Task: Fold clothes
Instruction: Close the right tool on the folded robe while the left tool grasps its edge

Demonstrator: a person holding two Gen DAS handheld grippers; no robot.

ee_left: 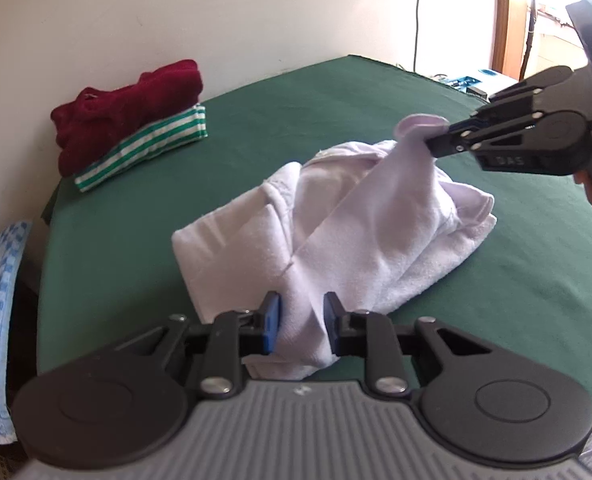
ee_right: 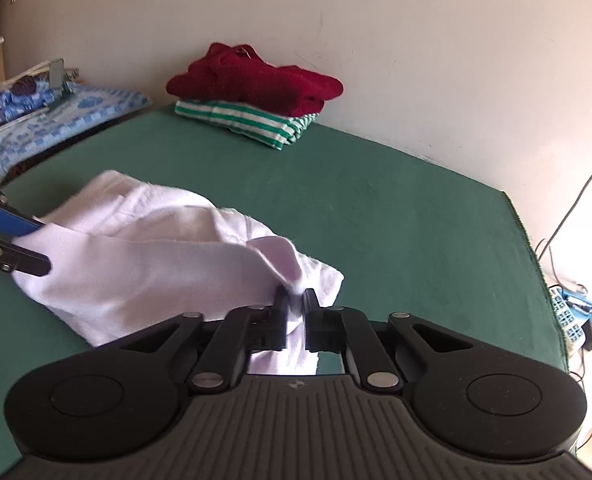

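Red garment [ee_left: 127,114] on a striped one [ee_left: 143,148] sit folded far left on the green surface [ee_left: 376,92]; mid-surface lies the pale garment [ee_left: 336,220], soft, light and floppy, best held by corners. Left tool [ee_left: 300,320] is clenched on its near end, right tool [ee_left: 436,140] on a raised corner, plain wall behind

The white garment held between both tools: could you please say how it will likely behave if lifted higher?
The white garment is probably floppy: it sags between the left tool and right tool. It seems light, and loose folds would likely slump or unfold.
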